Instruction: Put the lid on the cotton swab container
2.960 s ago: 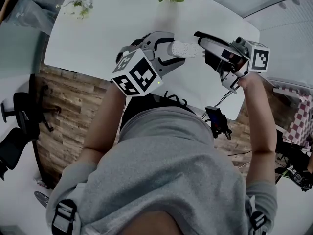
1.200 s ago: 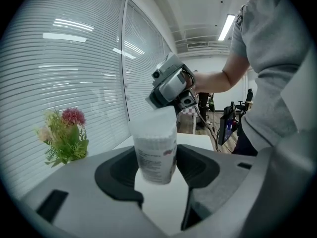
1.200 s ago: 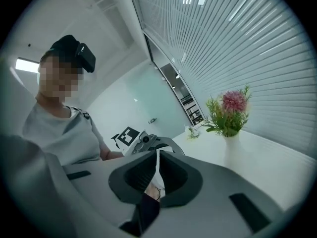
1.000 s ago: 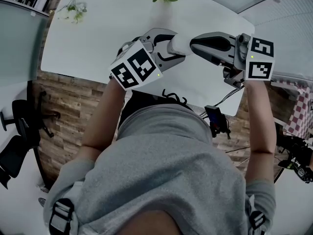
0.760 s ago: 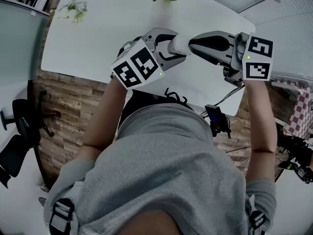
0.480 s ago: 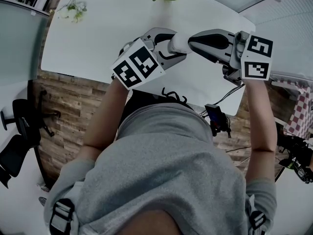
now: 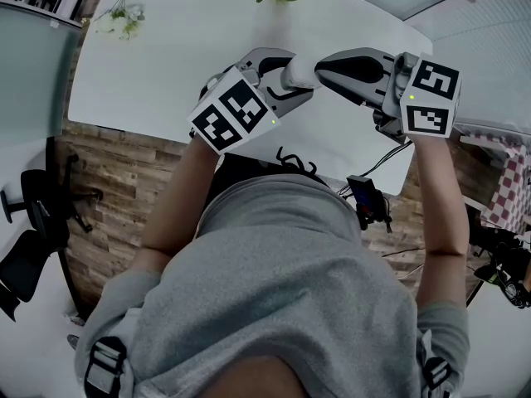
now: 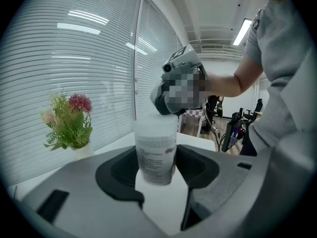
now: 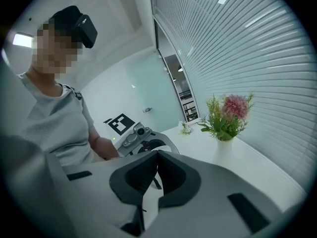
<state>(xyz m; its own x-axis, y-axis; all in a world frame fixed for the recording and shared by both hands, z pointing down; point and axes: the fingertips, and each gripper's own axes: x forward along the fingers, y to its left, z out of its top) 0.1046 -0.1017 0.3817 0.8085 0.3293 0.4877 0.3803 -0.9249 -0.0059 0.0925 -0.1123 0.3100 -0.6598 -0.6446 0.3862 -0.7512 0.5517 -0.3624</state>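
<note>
Upper centre, head view: your left gripper (image 7: 289, 77) and right gripper (image 7: 325, 66) meet above the white table (image 7: 166, 65).
Left gripper view only: wide jaws clamp the upright translucent white plastic cotton swab container (image 8: 156, 152); right gripper's tip sits at its top.
Right gripper view only: your jaws pressed together, tips meeting.
</note>
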